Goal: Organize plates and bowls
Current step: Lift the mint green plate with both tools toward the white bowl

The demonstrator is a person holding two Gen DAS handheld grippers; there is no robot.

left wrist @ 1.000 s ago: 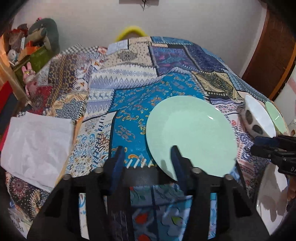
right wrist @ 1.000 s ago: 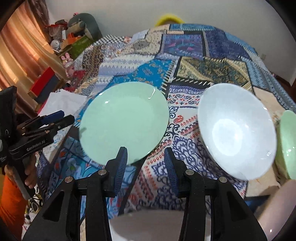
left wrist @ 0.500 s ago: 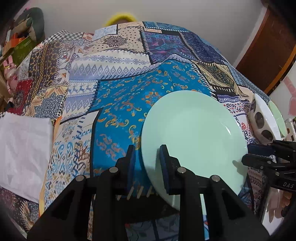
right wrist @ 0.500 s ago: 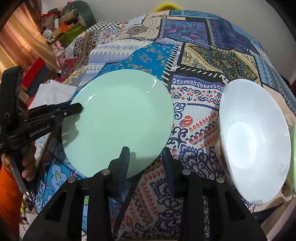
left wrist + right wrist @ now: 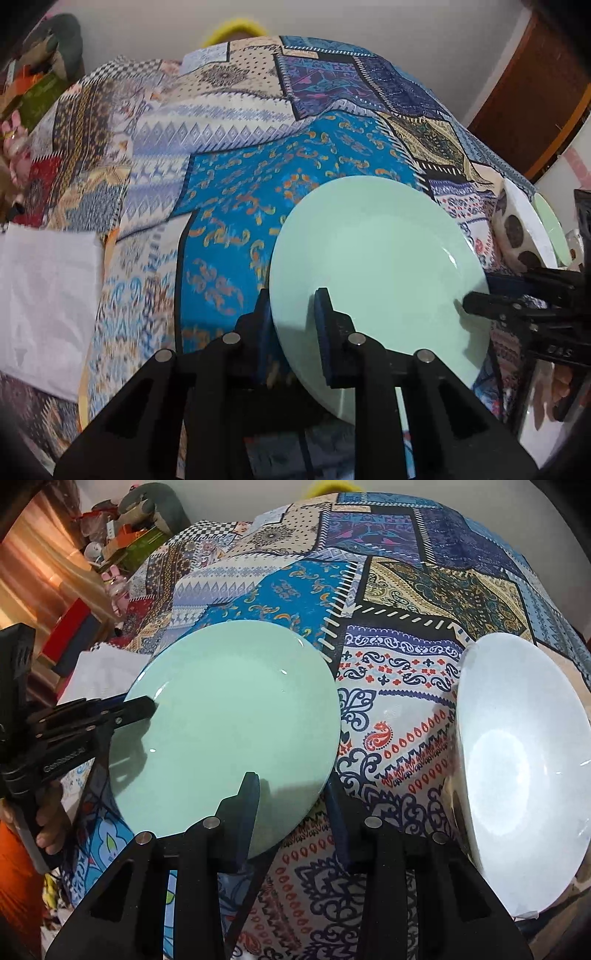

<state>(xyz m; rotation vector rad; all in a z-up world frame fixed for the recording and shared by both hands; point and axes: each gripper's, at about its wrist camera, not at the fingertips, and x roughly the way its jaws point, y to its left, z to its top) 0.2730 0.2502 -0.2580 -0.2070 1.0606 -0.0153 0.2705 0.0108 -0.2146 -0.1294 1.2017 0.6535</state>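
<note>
Two handheld grippers are converging on a mint-green plate (image 5: 376, 266) lying on a patchwork-patterned cloth (image 5: 258, 155); in the left wrist view, the left gripper (image 5: 293, 325) is closing at lower centre, its blue pads straddling the plate's near rim; in the right wrist view, the right gripper (image 5: 291, 808) is sitting narrowly parted at lower centre with the plate's edge between its fingers, though whether they are pressing cannot be told; a white bowl (image 5: 517, 775) is resting at right.
</note>
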